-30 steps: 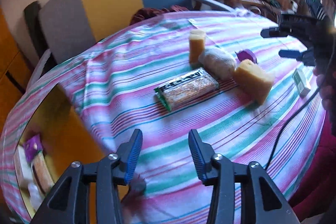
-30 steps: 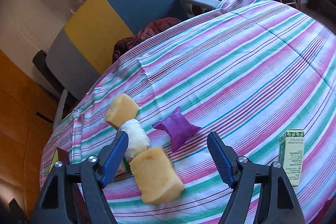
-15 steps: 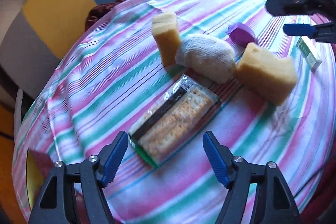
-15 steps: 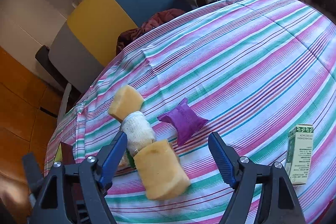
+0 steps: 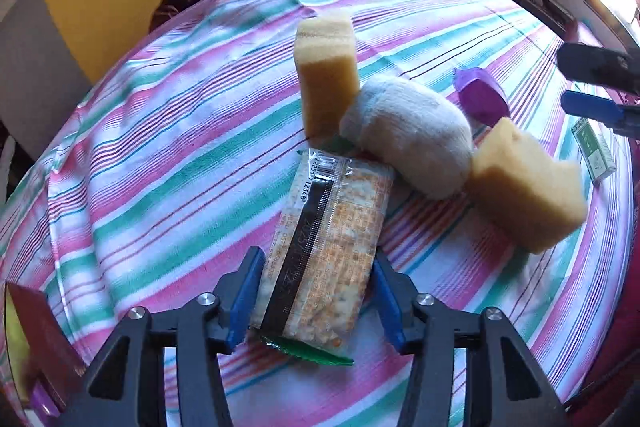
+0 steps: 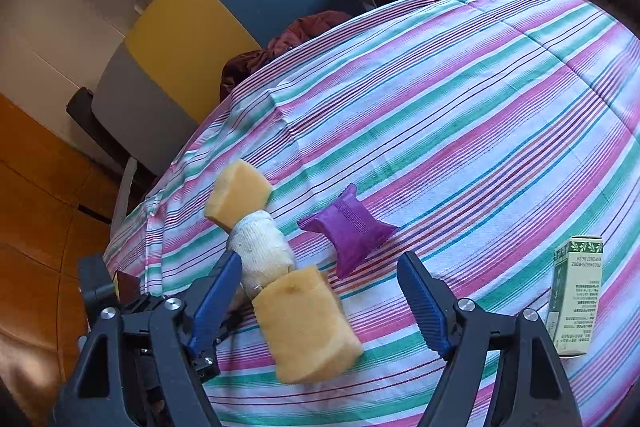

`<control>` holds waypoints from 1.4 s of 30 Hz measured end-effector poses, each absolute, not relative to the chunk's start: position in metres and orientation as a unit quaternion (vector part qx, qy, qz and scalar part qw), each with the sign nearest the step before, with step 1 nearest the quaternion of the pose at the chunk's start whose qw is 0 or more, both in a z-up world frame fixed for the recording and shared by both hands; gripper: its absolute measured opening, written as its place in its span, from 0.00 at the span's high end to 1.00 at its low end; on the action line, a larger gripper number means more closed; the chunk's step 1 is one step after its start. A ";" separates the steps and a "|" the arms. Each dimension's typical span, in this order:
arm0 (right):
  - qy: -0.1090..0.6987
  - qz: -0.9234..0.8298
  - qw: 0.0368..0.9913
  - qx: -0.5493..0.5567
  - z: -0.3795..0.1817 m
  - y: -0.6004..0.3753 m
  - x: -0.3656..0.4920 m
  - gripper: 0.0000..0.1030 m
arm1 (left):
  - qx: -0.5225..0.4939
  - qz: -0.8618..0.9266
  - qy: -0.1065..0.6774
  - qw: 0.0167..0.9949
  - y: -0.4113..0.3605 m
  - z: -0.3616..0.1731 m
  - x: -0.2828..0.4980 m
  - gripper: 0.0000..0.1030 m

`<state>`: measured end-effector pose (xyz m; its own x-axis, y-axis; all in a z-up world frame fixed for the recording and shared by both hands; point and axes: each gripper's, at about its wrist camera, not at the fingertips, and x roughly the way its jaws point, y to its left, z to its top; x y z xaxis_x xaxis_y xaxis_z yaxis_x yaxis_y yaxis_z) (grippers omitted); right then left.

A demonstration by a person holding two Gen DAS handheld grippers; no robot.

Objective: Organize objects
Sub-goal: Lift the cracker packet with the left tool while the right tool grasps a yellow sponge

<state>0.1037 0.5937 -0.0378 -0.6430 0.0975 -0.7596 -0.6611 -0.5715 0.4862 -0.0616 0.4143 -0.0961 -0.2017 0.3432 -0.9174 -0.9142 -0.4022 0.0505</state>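
left gripper straddles the clear-wrapped cracker packet lying flat on the striped cloth surface, fingers closing across its narrow width for a firm pinch. right gripper hovers, fingers spread, over the near yellow sponge block.

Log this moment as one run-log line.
left gripper: closing around cracker packet | right gripper: open, above sponge, holding nothing | rolled cloth: untouched
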 end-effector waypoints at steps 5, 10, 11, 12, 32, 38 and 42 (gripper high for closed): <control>0.374 0.820 0.220 -0.373 -0.039 0.585 0.094 0.22 | -0.446 0.734 0.280 0.429 0.391 -0.094 -0.038 0.49; 0.332 0.823 0.194 -0.418 -0.045 0.571 0.079 0.22 | -0.452 0.749 0.250 0.414 0.372 -0.092 -0.018 0.49; 0.317 0.823 0.191 -0.430 -0.046 0.566 0.076 0.22 | -0.453 0.752 0.244 0.412 0.366 -0.092 -0.014 0.49; 0.305 0.824 0.186 -0.440 -0.047 0.562 0.073 0.22 | -0.452 0.754 0.241 0.411 0.361 -0.092 -0.010 0.49; 0.154 0.814 0.185 -0.529 -0.077 0.526 0.059 0.54 | -0.389 0.800 0.196 0.413 0.323 -0.101 0.024 0.49; 0.152 0.814 0.186 -0.529 -0.076 0.525 0.055 0.54 | -0.379 0.805 0.195 0.412 0.322 -0.102 0.026 0.49; 0.147 0.815 0.187 -0.529 -0.075 0.524 0.054 0.54 | -0.372 0.809 0.197 0.411 0.321 -0.102 0.026 0.50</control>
<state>0.0540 0.5237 -0.0753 -0.3701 0.1496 -0.9169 -0.4602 -0.8868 0.0411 0.0264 0.3215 -0.1024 -0.3853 0.5182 -0.7636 -0.8109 -0.5850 0.0121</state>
